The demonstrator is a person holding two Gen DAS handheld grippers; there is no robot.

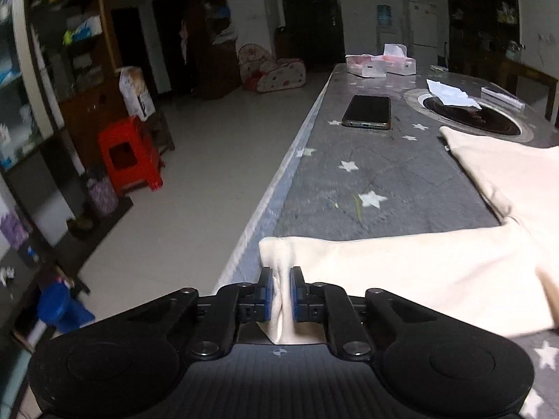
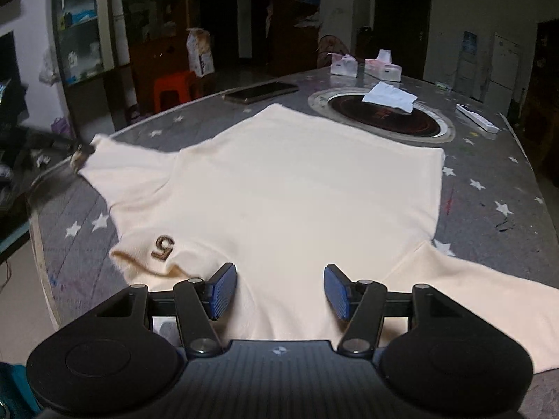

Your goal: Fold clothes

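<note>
Pinching sleeve end of cream short-sleeved knit shirt (image 2: 279,188), left gripper (image 1: 281,291) clamps soft, limp cloth; shirt spread flat on grey star-patterned worktop (image 2: 489,181). Right gripper (image 2: 279,288) hovers agape over near edge. Light fabric; grip hems, corners.

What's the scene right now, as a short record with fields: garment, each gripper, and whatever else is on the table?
garment: cream shirt spread flat on the star-patterned table
left gripper: shut on a sleeve end at the table edge
right gripper: open, over the shirt's near edge
other items: phone, tissue packs, white paper on the round inset burner
</note>
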